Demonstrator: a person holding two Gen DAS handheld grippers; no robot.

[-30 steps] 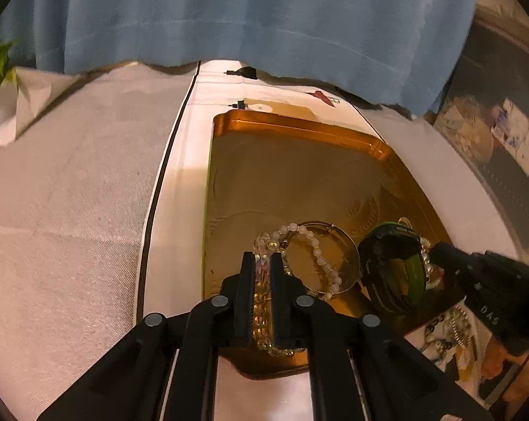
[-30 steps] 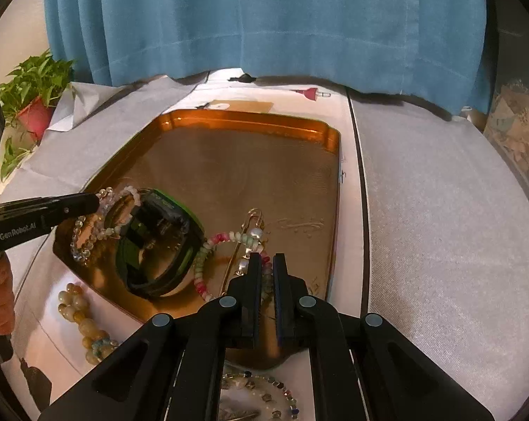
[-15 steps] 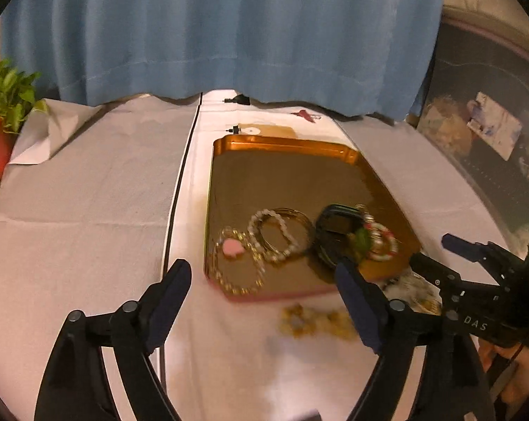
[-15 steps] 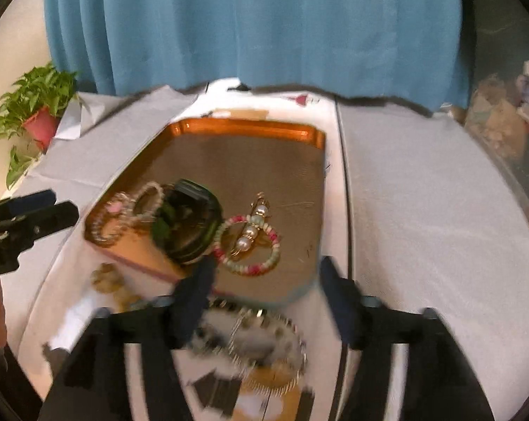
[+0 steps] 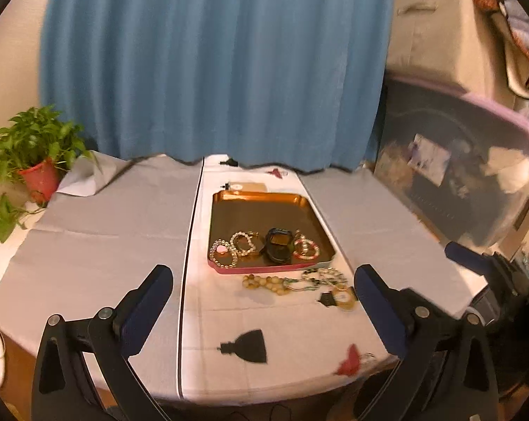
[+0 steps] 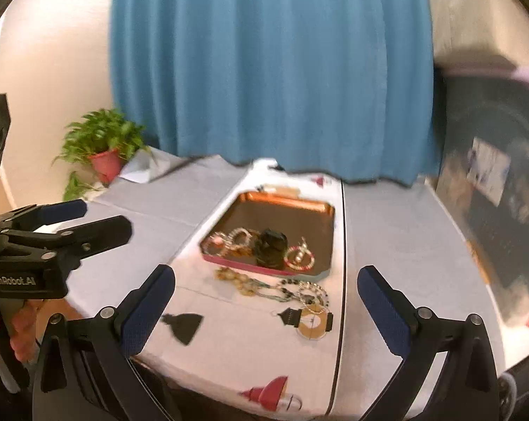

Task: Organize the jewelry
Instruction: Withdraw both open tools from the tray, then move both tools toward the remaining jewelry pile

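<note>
Near the front edge of the copper tray [image 5: 321, 222], bracelets [image 5: 233, 245] lie inside, necklaces [image 5: 292, 282] just outside, while left gripper [image 5: 264, 298] and right gripper [image 6: 266, 298], jaws just opened wide, hold nothing.

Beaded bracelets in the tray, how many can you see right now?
3. A gold-bead bracelet lies at the near left corner of the tray, a pale-bead bracelet is just right of it, and a red-and-white bracelet is at the right. The dark watch may hide more.
</note>
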